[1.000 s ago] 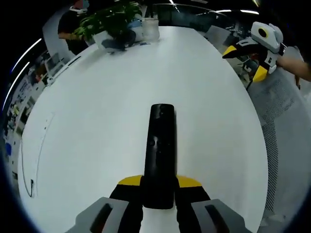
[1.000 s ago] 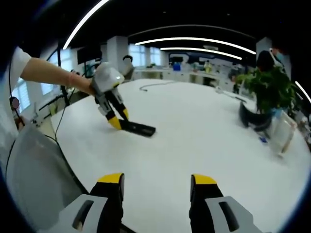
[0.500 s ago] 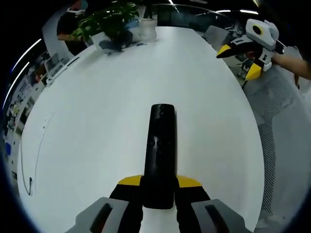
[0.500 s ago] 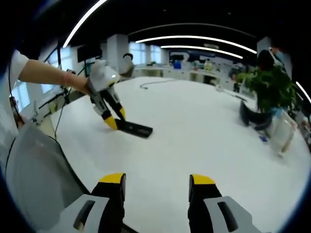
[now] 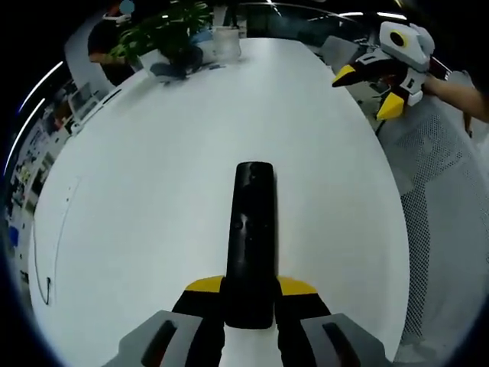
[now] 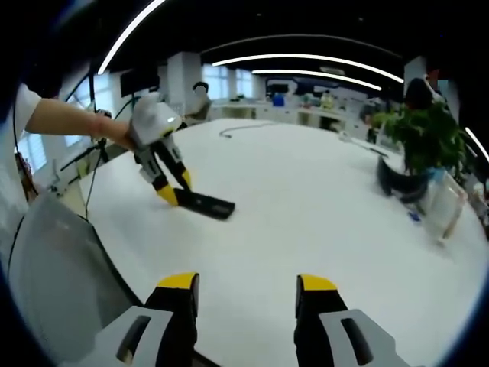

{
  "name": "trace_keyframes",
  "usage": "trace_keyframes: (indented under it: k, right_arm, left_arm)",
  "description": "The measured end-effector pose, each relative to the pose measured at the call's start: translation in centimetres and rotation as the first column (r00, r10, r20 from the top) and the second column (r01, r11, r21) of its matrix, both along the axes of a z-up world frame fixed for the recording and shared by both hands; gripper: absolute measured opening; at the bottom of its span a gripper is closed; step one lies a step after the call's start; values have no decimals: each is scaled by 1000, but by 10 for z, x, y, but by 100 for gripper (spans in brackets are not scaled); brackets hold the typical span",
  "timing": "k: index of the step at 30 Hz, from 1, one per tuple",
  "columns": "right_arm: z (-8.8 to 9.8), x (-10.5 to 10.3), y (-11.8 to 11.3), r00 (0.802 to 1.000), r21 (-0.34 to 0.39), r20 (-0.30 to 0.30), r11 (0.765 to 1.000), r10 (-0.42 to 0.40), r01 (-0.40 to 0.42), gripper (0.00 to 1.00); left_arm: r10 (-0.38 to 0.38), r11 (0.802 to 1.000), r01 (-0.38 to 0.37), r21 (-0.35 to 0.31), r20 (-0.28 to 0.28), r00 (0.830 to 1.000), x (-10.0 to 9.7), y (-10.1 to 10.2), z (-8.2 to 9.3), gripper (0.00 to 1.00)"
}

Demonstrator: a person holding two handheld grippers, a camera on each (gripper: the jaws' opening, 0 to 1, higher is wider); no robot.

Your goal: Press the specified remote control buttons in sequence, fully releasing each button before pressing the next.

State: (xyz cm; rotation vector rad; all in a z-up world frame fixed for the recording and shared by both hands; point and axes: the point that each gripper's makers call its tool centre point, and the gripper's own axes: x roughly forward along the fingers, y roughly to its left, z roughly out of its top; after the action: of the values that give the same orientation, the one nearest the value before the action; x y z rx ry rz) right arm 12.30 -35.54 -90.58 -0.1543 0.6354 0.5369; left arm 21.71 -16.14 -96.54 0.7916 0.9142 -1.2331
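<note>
Between the left gripper's (image 5: 250, 294) yellow-tipped fingers (image 5: 203, 286), clamped tight, lies the long black plastic remote control (image 5: 250, 237), flat on the round white table (image 5: 153, 199); right gripper (image 6: 247, 284) hangs spread (holding nothing).

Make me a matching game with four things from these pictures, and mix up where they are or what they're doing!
Things:
1. black remote
2. left tongs
3. right tongs
4. potted plant

States or places:
A. open, holding nothing, above the table edge
B. at the far end of the white table
C. lying flat, one end gripped
D. shut on something black

Pairs: 1-C, 2-D, 3-A, 4-B
</note>
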Motion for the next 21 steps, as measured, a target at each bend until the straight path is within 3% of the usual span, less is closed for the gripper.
trace_keyframes:
  k: [21]
  right_arm:
    - [-3, -3, 1, 1000, -6, -22, 1000, 17, -17, 44]
  left_arm:
    - [-29, 1000, 29, 7, 6, 1000, -25, -2, 1, 24]
